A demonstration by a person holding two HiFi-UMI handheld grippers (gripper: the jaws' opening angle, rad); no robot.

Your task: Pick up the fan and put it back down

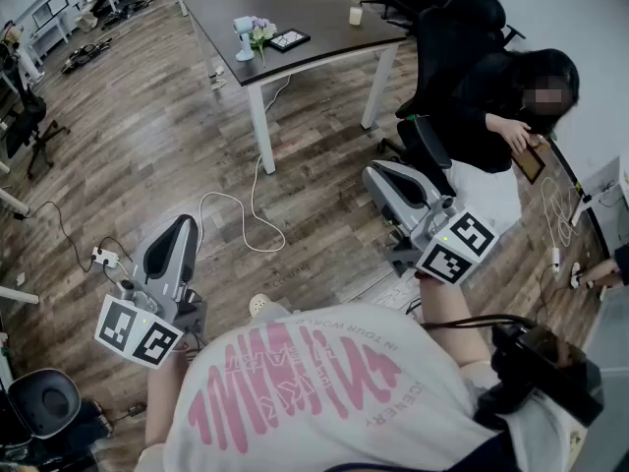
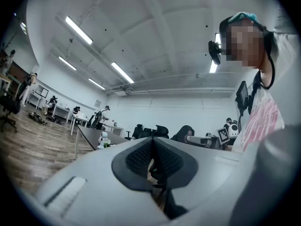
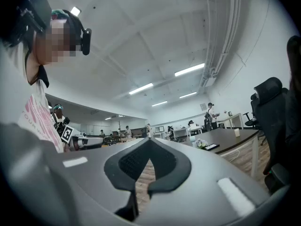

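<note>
Fan (image 1: 243,37): standing upright on the dark table (image 1: 314,6), by its front-left corner, well apart from both grippers.
Flowers (image 1: 261,33): just beside the fan, to its right.
Left gripper (image 1: 183,229): jaws pressed together, nothing between them, out over the wood floor (image 1: 147,136).
Right gripper (image 1: 381,175): jaws closed tight as well, empty, near a seated person (image 1: 491,116).

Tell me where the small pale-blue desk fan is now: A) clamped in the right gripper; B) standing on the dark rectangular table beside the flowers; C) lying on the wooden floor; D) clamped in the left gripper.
B: the small pale-blue desk fan stands on the dark rectangular table beside the flowers.
</note>
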